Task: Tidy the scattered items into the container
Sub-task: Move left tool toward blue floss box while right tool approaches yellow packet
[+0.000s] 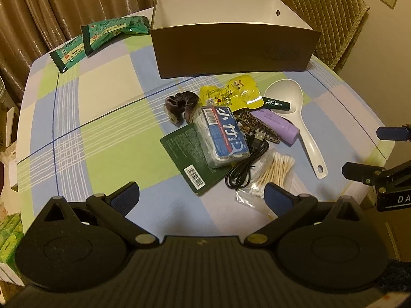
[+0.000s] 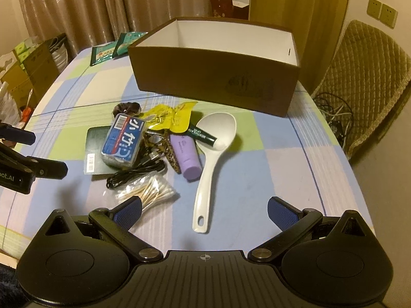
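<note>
**Clutter heaped before the box**

The left gripper (image 1: 201, 195) hovers with fingers spread wide, holding nothing. Mid-table (image 1: 102, 133), short of the brown box (image 1: 231, 48) at the far edge, lie a scrunchie (image 1: 179, 106), floss case (image 1: 222, 136), black cable (image 1: 244, 164), cotton swabs (image 1: 274, 172) and white spoon (image 1: 295, 118). The right gripper (image 2: 204, 209) likewise gapes empty.

open brown box (image 1: 231, 48), scattered items (image 1: 231, 138) piled just before it

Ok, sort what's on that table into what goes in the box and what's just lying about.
For the job: brown box, white spoon, cotton swabs, black cable, blue-labelled pack, purple tube, yellow sachets, scrunchie.

Lying about: green packets, quilted chair.
</note>
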`<state>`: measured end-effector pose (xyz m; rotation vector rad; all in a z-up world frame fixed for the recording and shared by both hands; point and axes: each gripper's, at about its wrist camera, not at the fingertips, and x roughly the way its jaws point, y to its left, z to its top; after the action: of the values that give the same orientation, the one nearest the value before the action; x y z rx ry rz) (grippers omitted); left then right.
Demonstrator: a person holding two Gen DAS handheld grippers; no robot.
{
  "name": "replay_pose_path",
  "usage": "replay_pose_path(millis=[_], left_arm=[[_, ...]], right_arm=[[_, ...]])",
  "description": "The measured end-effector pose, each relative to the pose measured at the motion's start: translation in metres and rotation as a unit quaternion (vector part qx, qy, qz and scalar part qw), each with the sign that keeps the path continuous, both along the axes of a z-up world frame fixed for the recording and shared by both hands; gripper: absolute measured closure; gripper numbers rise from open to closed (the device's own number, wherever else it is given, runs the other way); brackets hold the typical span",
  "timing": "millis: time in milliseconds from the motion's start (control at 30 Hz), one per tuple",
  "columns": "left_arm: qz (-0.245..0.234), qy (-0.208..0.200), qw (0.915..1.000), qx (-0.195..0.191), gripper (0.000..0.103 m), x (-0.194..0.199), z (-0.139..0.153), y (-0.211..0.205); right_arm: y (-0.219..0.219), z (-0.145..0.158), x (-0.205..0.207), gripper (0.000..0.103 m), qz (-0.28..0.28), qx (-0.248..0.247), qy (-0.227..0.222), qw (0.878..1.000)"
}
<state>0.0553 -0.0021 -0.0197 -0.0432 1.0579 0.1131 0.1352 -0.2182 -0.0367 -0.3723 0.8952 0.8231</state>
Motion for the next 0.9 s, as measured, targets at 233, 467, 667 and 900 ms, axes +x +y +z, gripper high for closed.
replay_pose_path(millis=[233, 467, 667, 900], left_arm=[[0.009, 0.008, 0.9999, -0.005, 0.001, 0.016, -0.003, -0.005], [0.026, 0.013, 0.9996, 0.0, 0.001, 0.032, -0.007, -0.01], [0.075, 0.02, 0.9968, 0.018, 0.001, 0.046, -0.017, -0.011], [0.095, 0.024, 0.9951, 0.009, 0.006, 0.059, -0.032, -0.009]], right_arm=[[0.003, -0.002, 0.022, 0.002, 0.013, 0.001, 0.005, 1.0], [0.009, -0.006, 0.045, 0.002, 0.032, -0.001, 0.012, 0.999], [0.014, -0.013, 0.065, 0.002, 0.043, -0.003, 0.023, 0.999], [0.02, -0.023, 0.09, 0.002, 0.052, -0.009, 0.036, 0.998]])
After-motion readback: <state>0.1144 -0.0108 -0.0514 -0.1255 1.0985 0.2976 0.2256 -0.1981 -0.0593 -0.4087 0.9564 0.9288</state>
